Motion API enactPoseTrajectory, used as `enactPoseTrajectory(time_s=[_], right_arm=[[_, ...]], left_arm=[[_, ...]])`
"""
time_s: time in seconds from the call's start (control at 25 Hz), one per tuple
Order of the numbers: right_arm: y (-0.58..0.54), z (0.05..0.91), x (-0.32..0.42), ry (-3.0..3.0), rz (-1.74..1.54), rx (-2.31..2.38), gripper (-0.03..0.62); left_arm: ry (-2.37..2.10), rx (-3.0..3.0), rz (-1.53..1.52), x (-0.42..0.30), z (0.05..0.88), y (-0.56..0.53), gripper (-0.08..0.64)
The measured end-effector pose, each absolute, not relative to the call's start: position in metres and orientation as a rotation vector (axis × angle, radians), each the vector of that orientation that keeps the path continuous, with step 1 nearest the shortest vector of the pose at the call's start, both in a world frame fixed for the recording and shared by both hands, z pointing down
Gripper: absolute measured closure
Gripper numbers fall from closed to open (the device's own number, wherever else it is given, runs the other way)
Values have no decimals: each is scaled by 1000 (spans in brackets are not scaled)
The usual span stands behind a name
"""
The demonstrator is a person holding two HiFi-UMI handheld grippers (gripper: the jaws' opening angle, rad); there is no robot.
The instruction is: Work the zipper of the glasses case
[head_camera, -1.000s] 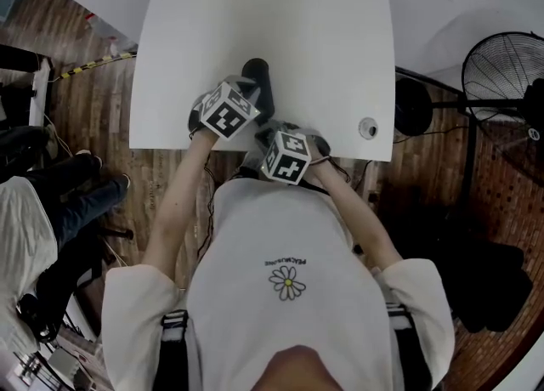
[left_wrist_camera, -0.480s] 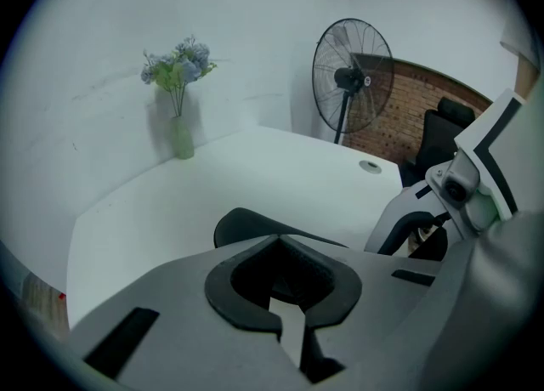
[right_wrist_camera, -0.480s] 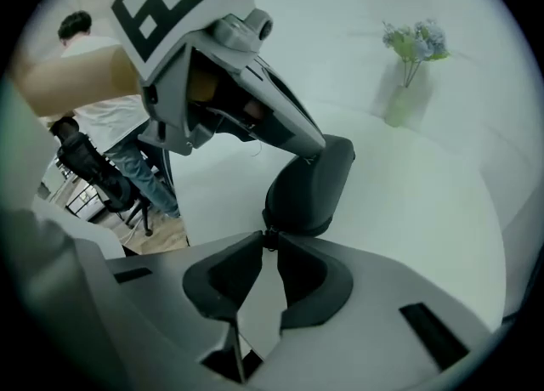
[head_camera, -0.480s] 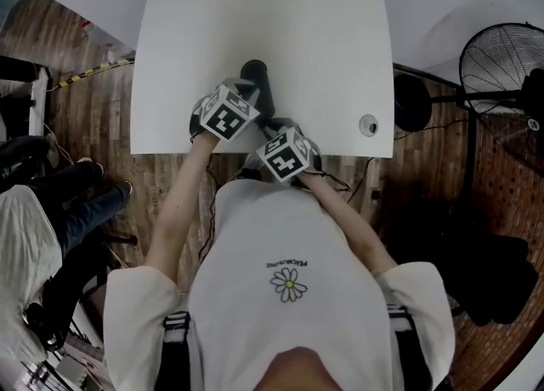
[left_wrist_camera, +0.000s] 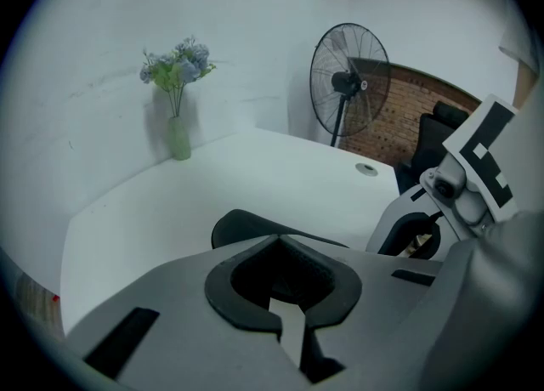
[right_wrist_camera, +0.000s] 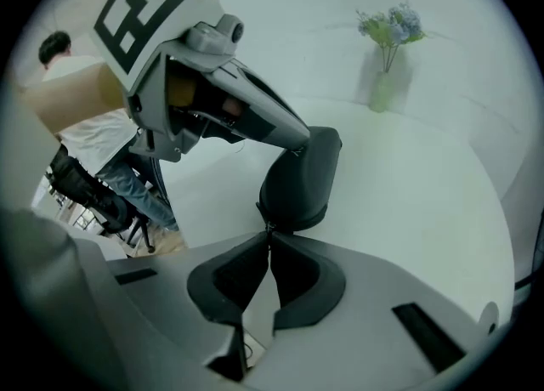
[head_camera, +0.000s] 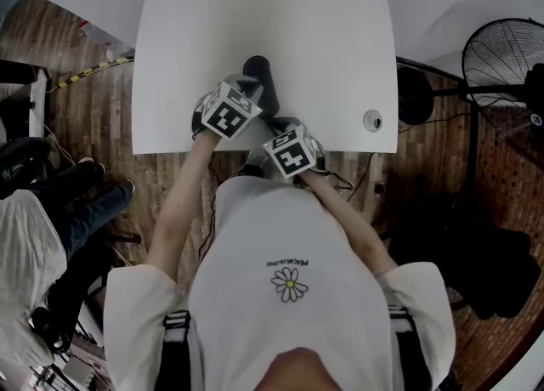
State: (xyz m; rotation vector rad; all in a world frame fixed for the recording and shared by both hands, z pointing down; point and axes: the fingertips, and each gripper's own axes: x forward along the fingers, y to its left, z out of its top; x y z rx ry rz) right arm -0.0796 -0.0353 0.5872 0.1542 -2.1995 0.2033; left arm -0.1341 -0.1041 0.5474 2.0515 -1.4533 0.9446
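Observation:
A black glasses case (head_camera: 257,70) lies on the white table (head_camera: 323,32) near its front edge, also seen in the left gripper view (left_wrist_camera: 234,223) and the right gripper view (right_wrist_camera: 302,181). My left gripper (head_camera: 255,99) is shut, and its tips (left_wrist_camera: 276,242) pinch the case's side edge; its fingers (right_wrist_camera: 289,138) reach the case from the left. At the case's near end my right gripper (head_camera: 274,124) is shut too. Its tips (right_wrist_camera: 269,232) meet on the small zipper pull there.
A vase of flowers (left_wrist_camera: 177,138) stands at the table's far edge. A round cable hole (head_camera: 371,120) sits at the table's right front. A standing fan (head_camera: 501,62) is on the floor to the right, and a seated person (head_camera: 34,202) is at the left.
My right gripper has rolled about its own line and shifted slightly at the case's near end. The left gripper and the case have stayed put.

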Motion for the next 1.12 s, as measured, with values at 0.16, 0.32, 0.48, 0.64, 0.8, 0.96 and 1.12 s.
enactPoseTrajectory(time_s=[0.16, 0.32, 0.48, 0.64, 0.8, 0.96, 1.12], right_arm=[[-43, 586, -71, -2180, 200, 192, 584], [-81, 585, -49, -2155, 120, 317, 584], [-128, 577, -40, -2140, 33, 415, 584], [-159, 573, -35, -2127, -42, 422, 584], [-176, 577, -30, -2117, -57, 374, 584], [-176, 580, -29, -2127, -42, 350, 584], [-175, 581, -30, -2129, -30, 341, 584]], left_arm=[[-1447, 2053, 934, -133, 547, -104, 545], [-1412, 2060, 958, -125, 548, -101, 545], [-1313, 2142, 1032, -107, 548, -97, 546], [-1379, 2258, 1205, -100, 537, -109, 545], [-1362, 2315, 1325, -108, 534, -135, 538], [-1224, 2351, 1420, -109, 538, -143, 433], [-1319, 2350, 1351, -119, 518, -158, 483]])
